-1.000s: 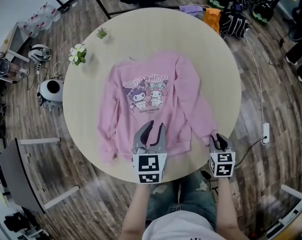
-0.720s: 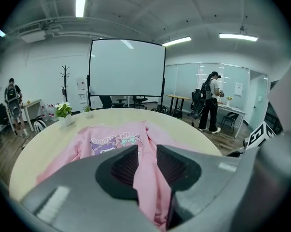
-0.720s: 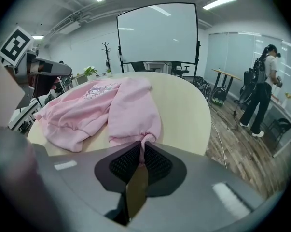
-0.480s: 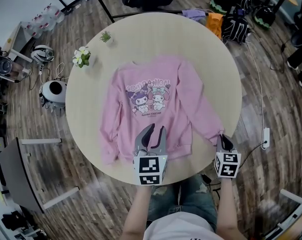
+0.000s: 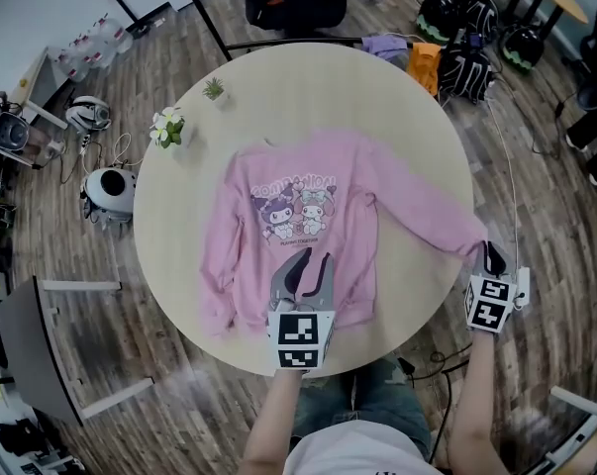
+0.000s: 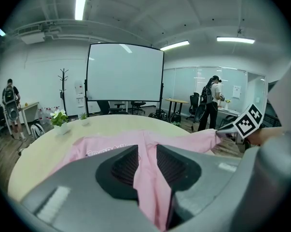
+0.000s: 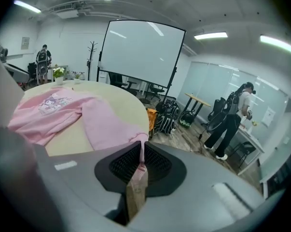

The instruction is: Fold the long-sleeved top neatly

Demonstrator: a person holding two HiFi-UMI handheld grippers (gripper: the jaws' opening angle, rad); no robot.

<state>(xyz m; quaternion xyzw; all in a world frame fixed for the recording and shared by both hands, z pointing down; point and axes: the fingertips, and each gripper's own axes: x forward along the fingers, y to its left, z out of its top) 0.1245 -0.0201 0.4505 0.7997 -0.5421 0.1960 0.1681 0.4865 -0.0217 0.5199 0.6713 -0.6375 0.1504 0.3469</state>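
A round, pale wooden table (image 5: pixel 397 97) fills the middle of the head view, standing on a dark plank floor (image 5: pixel 536 186). The pink top (image 5: pixel 298 206) lies face up on it, its cartoon print towards the centre and its hem at the lower edge, nearest the person. At the table's upper left stand a small pot of white flowers (image 5: pixel 167 127) and, just beyond it, a tiny green plant (image 5: pixel 214 89), both well apart from the top. Dark bags (image 5: pixel 466 57) sit on the floor at the upper right.

The left gripper (image 5: pixel 311 265) is at the hem, lower centre, its jaws narrowed on a fold of pink cloth that rises between them. The right gripper (image 5: pixel 491 258) is past the table's right edge; its jaws have just been closing and now pinch the cuff of one sleeve (image 5: pixel 427 216), which stretches out sideways from the shoulder.

The left gripper view shows a large white screen (image 6: pixel 125 79), a coat stand (image 6: pixel 63 83) and a person (image 6: pixel 210 108) standing at the right.
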